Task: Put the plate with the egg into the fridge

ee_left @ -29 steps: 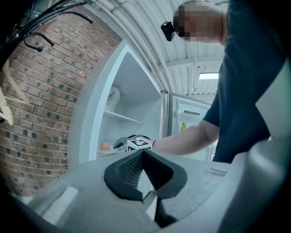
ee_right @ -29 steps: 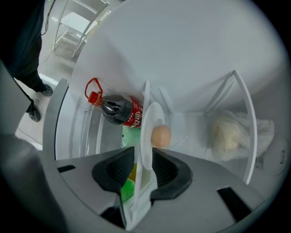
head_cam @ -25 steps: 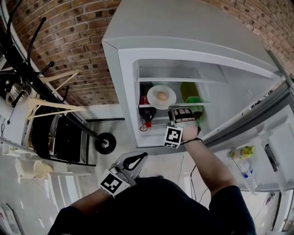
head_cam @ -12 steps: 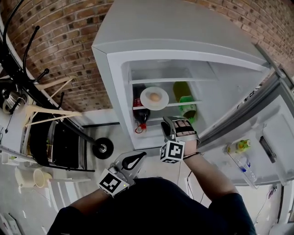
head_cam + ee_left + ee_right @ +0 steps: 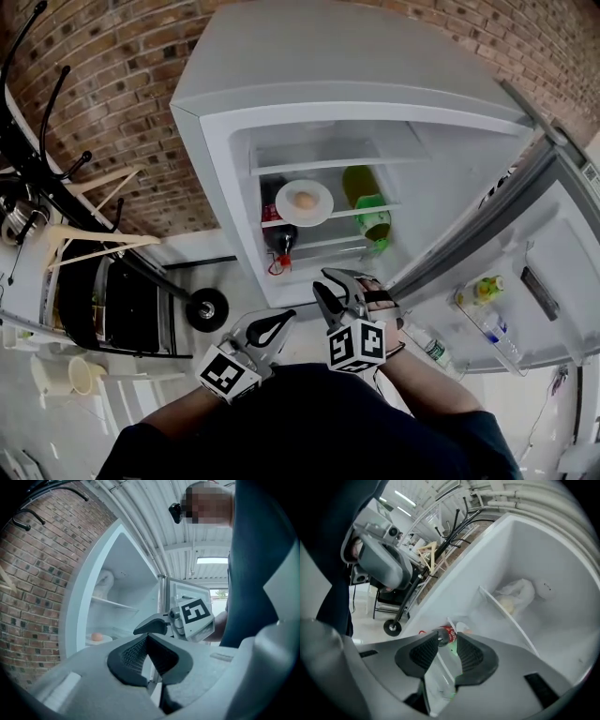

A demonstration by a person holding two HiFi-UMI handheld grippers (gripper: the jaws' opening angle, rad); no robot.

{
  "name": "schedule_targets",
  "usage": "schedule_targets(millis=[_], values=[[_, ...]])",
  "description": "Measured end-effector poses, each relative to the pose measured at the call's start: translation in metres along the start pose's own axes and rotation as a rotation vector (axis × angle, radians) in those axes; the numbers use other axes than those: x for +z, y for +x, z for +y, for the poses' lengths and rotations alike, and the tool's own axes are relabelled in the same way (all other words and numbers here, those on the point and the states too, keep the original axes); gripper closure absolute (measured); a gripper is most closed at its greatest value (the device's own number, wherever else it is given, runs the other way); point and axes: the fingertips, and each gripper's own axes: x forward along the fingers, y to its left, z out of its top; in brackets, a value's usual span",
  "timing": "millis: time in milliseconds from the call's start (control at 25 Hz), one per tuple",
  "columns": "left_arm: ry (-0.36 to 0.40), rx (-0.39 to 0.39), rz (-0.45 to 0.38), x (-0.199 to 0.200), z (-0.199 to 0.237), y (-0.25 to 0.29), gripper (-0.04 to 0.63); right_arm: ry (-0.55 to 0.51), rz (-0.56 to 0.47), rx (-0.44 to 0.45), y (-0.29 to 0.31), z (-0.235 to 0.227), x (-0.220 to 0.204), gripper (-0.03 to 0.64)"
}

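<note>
1. Pulling back out of the fridge, the right gripper is now hanging well clear of the shelf it was reaching up to a second ago. It is close in front of the person's body and just beside the left gripper.
2. The right gripper's jaws are standing apart with nothing between them. In the right gripper view only the dark soda bottle, far inside the fridge, is showing through the gap.
3. The left gripper is hovering low against the person's dark top. Its jaws are meeting at the tips and gripping nothing.
4. The plate is resting on the left part of that middle shelf inside the fridge, and the egg is lying at its centre. Neither gripper is touching the plate.
5. A green bottle is standing on the same shelf to the right of the plate, apart from it. The dark soda bottle is showing just below the plate, partly hidden by it.
6. The fridge door is hanging wide open at the right, carrying a clear bottle and a yellow-green item in its racks.
7. A brick wall is running behind the fridge, and wooden hangers are showing at the left.
</note>
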Motion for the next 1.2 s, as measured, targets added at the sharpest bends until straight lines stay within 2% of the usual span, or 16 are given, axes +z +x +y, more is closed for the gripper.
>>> schedule_targets(millis=[160,560,760,880,1200], values=[[0.005,-0.006,0.0,-0.001,-0.003,0.001,0.592,0.133,-0.06,0.034,-0.016,0.008,0.009,0.492],[0.011,-0.02,0.003,-0.002,-0.011,0.002,0.592,0.439,-0.203,0.119,-0.038,0.028,0.017,0.598],[0.017,-0.027,0.01,-0.003,-0.016,0.003,0.592,0.566,-0.259,0.19,-0.045,0.037,0.021,0.606],[0.016,-0.029,0.011,-0.003,-0.017,0.003,0.592,0.61,-0.274,0.213,-0.047,0.04,0.022,0.606],[0.023,-0.028,0.007,-0.003,-0.019,0.005,0.592,0.618,-0.265,0.216,-0.048,0.042,0.019,0.606]])
